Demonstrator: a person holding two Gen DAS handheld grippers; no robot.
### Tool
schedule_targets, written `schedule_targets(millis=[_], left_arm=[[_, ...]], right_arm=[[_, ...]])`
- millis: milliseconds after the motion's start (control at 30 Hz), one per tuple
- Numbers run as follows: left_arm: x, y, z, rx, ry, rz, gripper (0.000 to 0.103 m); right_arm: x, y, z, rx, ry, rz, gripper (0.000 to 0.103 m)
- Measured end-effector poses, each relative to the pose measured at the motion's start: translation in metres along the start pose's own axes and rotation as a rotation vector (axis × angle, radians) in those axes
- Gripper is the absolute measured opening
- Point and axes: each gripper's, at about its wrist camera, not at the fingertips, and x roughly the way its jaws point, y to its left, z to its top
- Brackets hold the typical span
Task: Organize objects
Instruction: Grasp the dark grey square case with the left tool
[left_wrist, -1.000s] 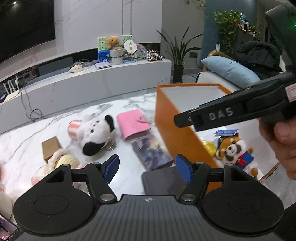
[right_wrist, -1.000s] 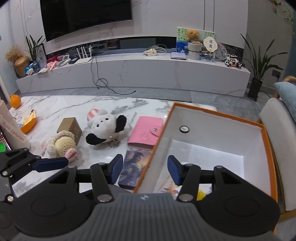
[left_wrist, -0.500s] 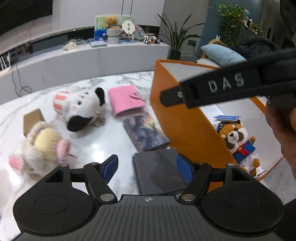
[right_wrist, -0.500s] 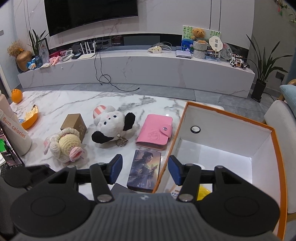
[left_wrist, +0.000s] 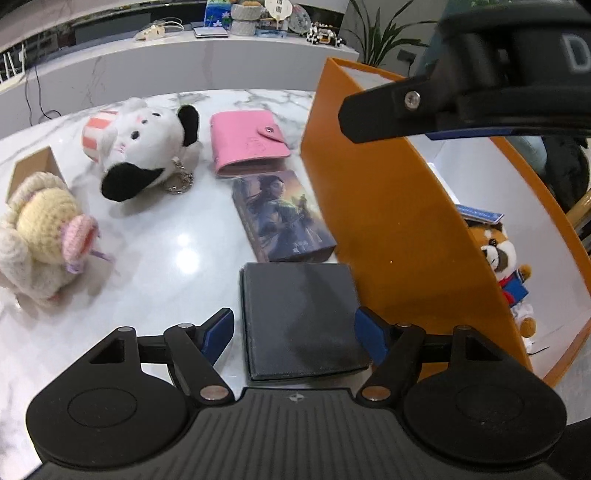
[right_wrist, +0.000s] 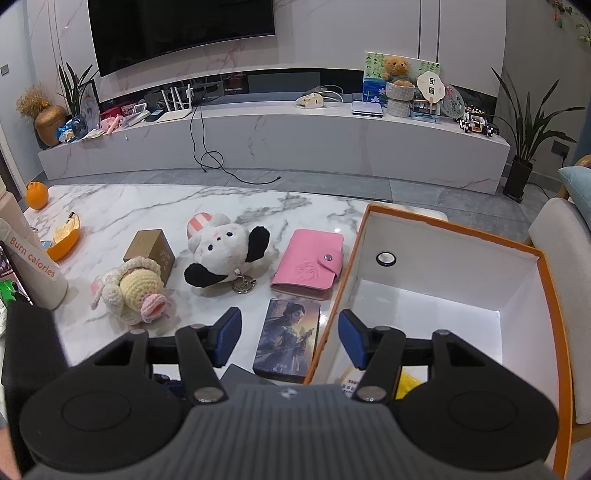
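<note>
My left gripper (left_wrist: 295, 332) is open, its blue pads on either side of a flat dark grey box (left_wrist: 301, 317) on the marble table, next to the orange box (left_wrist: 388, 221). Beyond lie a picture-cover book (left_wrist: 282, 214), a pink wallet (left_wrist: 247, 142), a white and black plush (left_wrist: 144, 147) and a crocheted doll (left_wrist: 40, 229). A red panda plush (left_wrist: 504, 266) sits inside the orange box. My right gripper (right_wrist: 290, 339) is open and empty, high above the book (right_wrist: 290, 338) and the orange box's left wall (right_wrist: 334, 299).
A small brown box (right_wrist: 151, 251), a white cup marked "Burn calories" (right_wrist: 33, 266), an orange peel (right_wrist: 64, 236) and an orange (right_wrist: 37, 195) stand on the table's left side. A chair (right_wrist: 557, 258) is right of the orange box. The right gripper hangs over the box in the left wrist view (left_wrist: 461, 107).
My left gripper has come down and forward, so the dark grey box now lies between its open fingers. The right gripper has drawn back and risen slightly.
</note>
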Motion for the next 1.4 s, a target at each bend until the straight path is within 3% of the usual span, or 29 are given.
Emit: schedule_targets(millis=[700,800,900,1100,1167,1300,1400], left_arm=[[0.006,-0.007,0.005,0.016,0.021,-0.082,0.09],[0.011,0.0,0.003,-0.004,0.045,-0.087,0.099],[0.009,0.011,0.003,-0.043,0.057,-0.079,0.1],[-0.004,0.032,0.001,-0.049,0.035,-0.002,0.101],[-0.011,0.037,0.002,-0.036,0.022,0.024,0.092],[-0.023,0.039,-0.003,-0.004,-0.046,-0.018,0.091],[-0.019,0.04,0.0,-0.002,-0.077,-0.039,0.091]], right_arm=[[0.019,0.005,0.01,0.017,0.017,0.01,0.061],[0.02,0.003,0.01,0.024,0.019,0.009,0.061],[0.019,0.003,0.01,0.025,0.016,0.009,0.061],[0.022,0.005,0.011,0.024,0.021,0.02,0.061],[0.024,0.008,0.013,0.02,0.024,0.032,0.061],[0.039,0.023,0.015,-0.008,0.048,0.053,0.061],[0.057,0.036,0.014,-0.049,0.11,-0.009,0.061]])
